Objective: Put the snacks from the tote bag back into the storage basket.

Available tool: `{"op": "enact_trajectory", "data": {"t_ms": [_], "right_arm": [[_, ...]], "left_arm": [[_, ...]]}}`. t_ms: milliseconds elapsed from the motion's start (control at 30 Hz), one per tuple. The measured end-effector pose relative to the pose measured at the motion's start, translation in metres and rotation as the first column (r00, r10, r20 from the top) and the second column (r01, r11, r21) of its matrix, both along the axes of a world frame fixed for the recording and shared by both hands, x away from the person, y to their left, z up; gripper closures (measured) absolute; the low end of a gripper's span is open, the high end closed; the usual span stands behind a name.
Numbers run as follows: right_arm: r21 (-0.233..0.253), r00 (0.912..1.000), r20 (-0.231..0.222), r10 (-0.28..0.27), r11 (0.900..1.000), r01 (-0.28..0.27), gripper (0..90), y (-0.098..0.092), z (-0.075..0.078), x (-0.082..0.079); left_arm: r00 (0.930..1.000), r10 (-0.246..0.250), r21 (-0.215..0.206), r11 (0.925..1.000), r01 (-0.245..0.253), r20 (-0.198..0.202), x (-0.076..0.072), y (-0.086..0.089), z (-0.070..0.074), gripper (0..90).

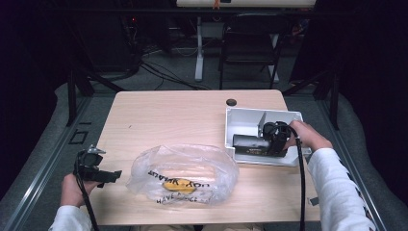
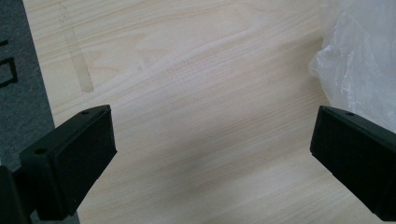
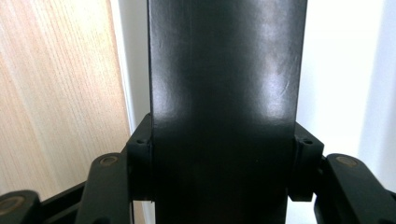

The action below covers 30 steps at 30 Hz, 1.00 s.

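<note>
A long black box (image 1: 250, 144) lies in the white tray (image 1: 243, 117) at the table's right. My right gripper (image 1: 267, 144) reaches into the tray from the right and is shut on that black box (image 3: 224, 93), which runs up between the two jaws. A crumpled clear plastic bag (image 1: 185, 174) with black lettering and a yellow mark lies at the front middle of the table. My left gripper (image 1: 113, 176) hovers near the front left edge, just left of the bag, open with nothing between its fingers (image 2: 79, 158); the plastic bag (image 2: 359, 60) edges in at upper right.
A dark round cable hole (image 1: 231, 102) sits near the table's far edge. Bare wood spans the far left of the table (image 1: 159, 115). A folding chair (image 1: 250, 43) and desk legs stand beyond it. Metal rails run along both sides of the table.
</note>
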State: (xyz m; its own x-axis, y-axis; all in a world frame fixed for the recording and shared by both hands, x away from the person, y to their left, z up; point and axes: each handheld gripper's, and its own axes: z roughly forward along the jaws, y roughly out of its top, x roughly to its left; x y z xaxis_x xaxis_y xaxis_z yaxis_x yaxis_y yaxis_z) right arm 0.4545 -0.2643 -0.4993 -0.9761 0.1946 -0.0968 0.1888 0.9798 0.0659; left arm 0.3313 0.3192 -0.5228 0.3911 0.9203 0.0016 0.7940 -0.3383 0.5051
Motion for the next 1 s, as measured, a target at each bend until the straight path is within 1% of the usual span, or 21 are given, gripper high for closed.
{"op": "enact_trajectory", "data": {"t_ms": [233, 400, 533, 600, 633, 667, 733, 900, 933, 1000], "right_arm": [[0.009, 0.9998, -0.018, 0.009, 1.0, -0.009, 42.3, 0.0, -0.009, -0.001], [0.007, 0.9996, -0.019, 0.022, 1.0, -0.022, 42.3, 0.0, -0.013, -0.002], [-0.012, 0.9992, -0.016, 0.037, 0.999, -0.038, 42.3, -0.001, -0.017, -0.003], [-0.01, 0.9992, -0.017, 0.037, 0.999, -0.037, 42.2, -0.002, -0.018, -0.004], [-0.021, 0.9987, -0.016, 0.048, 0.999, -0.048, 42.2, -0.002, -0.018, -0.004], [-0.005, 0.9991, -0.019, 0.037, 0.999, -0.037, 42.2, -0.003, -0.02, -0.005], [-0.001, 0.9991, -0.018, 0.038, 0.999, -0.038, 42.1, -0.003, -0.022, -0.005], [-0.019, 0.9995, -0.012, 0.03, 0.999, -0.03, 41.3, -0.003, -0.024, -0.005], [-0.027, 0.9994, -0.011, 0.032, 0.999, -0.032, 40.7, -0.003, -0.024, -0.004], [-0.04, 0.9998, -0.007, 0.016, 0.999, -0.016, 38.1, -0.002, -0.025, -0.004]], "left_arm": [[1.0, 0.002, 0.0, 1.0, -0.002, -0.002, 0.0, 0.0, -0.001, 0.1], [1.0, 0.002, 0.003, 1.0, -0.002, -0.005, 0.0, 0.0, -0.001, 0.0], [1.0, 0.003, 0.004, 1.0, -0.003, -0.004, 0.0, 0.0, -0.001, 0.1], [1.0, 0.001, 0.004, 1.0, -0.001, -0.004, 0.0, 0.0, -0.002, 0.0], [1.0, 0.002, 0.005, 1.0, -0.002, -0.005, 0.0, 0.0, -0.002, 0.1], [1.0, 0.002, 0.006, 1.0, -0.002, -0.004, 0.0, -0.001, -0.002, 0.1], [1.0, 0.001, 0.009, 1.0, -0.001, -0.006, 0.001, -0.001, -0.002, 0.1], [1.0, -0.001, 0.01, 0.9999, 0.001, -0.008, 0.001, -0.001, -0.002, 0.1], [1.0, 0.0, 0.01, 1.0, 0.001, -0.007, 0.001, -0.001, -0.002, 0.1], [1.0, -0.001, 0.009, 1.0, 0.001, -0.009, 0.001, -0.001, -0.002, 0.1]]}}
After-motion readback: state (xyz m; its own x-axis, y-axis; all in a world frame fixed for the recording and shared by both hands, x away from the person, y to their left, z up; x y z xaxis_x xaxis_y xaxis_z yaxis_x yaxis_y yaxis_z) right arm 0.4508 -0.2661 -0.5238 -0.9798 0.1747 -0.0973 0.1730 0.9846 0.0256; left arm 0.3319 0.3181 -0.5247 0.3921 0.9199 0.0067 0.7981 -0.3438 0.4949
